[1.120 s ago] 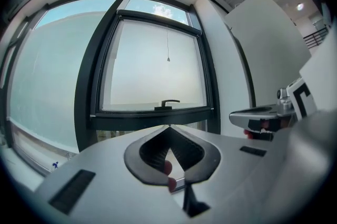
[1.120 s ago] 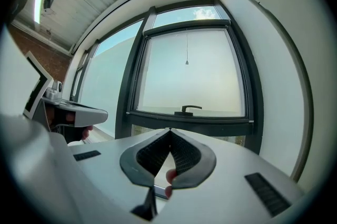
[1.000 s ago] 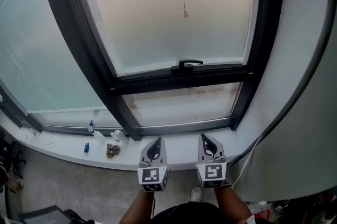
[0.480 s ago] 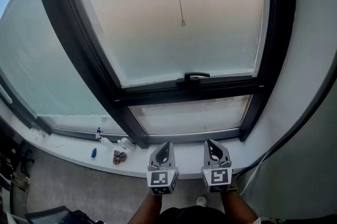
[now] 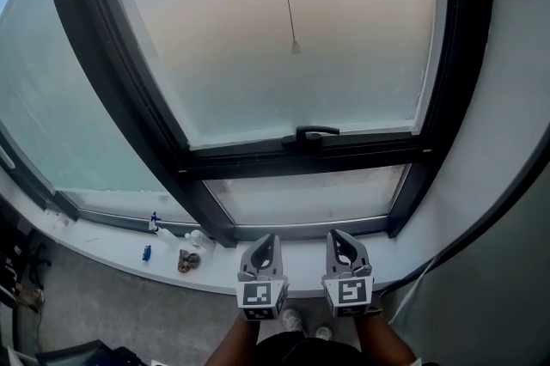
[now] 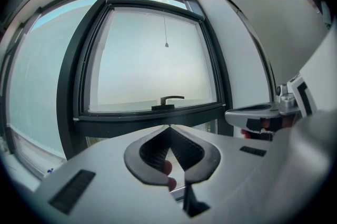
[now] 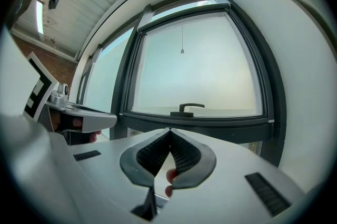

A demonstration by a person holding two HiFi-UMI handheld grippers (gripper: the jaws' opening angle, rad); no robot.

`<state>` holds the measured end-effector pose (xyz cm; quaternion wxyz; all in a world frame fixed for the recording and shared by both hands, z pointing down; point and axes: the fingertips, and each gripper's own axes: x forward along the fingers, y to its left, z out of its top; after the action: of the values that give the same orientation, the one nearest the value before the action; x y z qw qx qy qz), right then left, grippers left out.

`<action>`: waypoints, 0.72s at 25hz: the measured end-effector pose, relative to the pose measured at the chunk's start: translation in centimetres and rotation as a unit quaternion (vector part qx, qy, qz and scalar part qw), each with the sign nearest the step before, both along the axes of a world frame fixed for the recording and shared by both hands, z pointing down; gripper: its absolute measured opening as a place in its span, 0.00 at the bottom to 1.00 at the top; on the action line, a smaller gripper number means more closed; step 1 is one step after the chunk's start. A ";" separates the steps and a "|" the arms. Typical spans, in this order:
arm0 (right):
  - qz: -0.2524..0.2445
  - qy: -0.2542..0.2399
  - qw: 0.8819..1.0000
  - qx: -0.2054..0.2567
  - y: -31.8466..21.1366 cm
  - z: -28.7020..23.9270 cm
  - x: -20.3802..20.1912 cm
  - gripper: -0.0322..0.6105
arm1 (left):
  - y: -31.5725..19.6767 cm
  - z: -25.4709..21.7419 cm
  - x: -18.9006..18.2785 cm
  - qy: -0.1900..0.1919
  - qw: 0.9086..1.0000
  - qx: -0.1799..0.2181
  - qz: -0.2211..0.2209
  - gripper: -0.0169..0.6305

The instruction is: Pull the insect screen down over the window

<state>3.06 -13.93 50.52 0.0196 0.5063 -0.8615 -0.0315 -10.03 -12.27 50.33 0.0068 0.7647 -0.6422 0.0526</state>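
Note:
A black-framed window (image 5: 129,98) with a frosted pane fills the head view. A thin pull cord ending in a small weight (image 5: 295,47) hangs down in front of the pane from above; the screen itself is out of sight. A black handle (image 5: 311,133) sits on the sash's bottom bar. My left gripper (image 5: 270,238) and right gripper (image 5: 336,234) are side by side over the sill, level, pointing at the window, both shut with nothing in them. The weight (image 6: 166,44) hangs high above the left gripper (image 6: 169,126), and the weight (image 7: 182,51) hangs likewise above the right gripper (image 7: 169,130).
A white sill (image 5: 103,242) runs below the window and carries a small bottle (image 5: 196,239), a blue item (image 5: 145,253) and a brown lump (image 5: 184,261). A white wall (image 5: 516,98) with a dark cable stands at the right. Another large pane (image 5: 60,124) lies at the left.
The window looks larger and its handle sits lower in the head view: both grippers have come nearer to it together. They stay shut and side by side.

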 end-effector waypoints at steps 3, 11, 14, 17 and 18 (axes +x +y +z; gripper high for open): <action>0.001 0.010 1.000 0.001 -1.3 0.1 -0.8 0.05 | -1.6 1.2 -0.6 -0.001 1.000 -0.001 0.017 0.03; 0.014 0.017 1.000 0.012 -5.9 -0.9 -2.5 0.05 | -6.5 -1.1 -2.1 0.024 0.999 0.030 0.029 0.03; 0.025 0.017 0.999 0.023 -7.6 -1.6 -3.0 0.05 | -8.2 -1.9 -2.9 0.009 0.998 0.046 0.032 0.03; 0.038 0.012 0.999 0.036 -9.2 -2.7 -3.3 0.05 | -9.9 -2.5 -3.5 -0.026 0.997 0.061 0.039 0.03; 0.042 0.010 0.998 0.040 -9.6 -3.1 -3.5 0.05 | -10.4 -2.8 -3.5 -0.029 0.997 0.064 0.044 0.03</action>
<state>-0.39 -23.57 47.44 0.0095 0.5424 -0.8371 -0.0702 -13.56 -22.65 47.49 -0.0632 0.7895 -0.6096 0.0334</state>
